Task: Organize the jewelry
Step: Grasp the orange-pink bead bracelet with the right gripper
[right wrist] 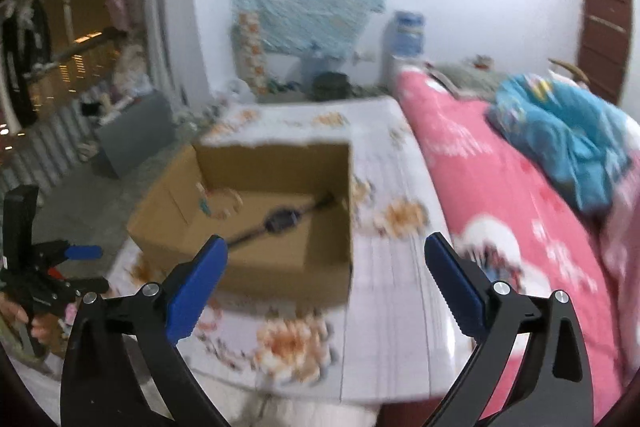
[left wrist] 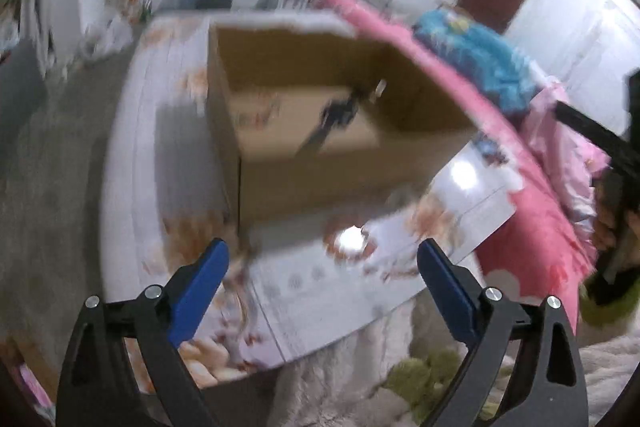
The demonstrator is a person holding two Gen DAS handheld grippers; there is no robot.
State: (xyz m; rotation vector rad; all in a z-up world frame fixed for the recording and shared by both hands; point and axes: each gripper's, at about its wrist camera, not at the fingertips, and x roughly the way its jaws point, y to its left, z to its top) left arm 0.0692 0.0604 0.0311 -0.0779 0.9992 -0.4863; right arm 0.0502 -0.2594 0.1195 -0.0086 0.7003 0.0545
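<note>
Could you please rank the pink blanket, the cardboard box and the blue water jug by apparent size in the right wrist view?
1. pink blanket
2. cardboard box
3. blue water jug, though it stands farthest away.

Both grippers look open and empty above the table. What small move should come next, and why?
Probably draw both grippers back and look for another piece. The left gripper and right gripper stand wide open with nothing between the fingers. A dark strand-like item, too blurred to name, already lies inside the cardboard box on the floral table.

Matt brown cardboard box (right wrist: pixel 256 227) on glossy floral table cover (right wrist: pixel 392 291); pink cloth bedspread (right wrist: pixel 520 211).
</note>
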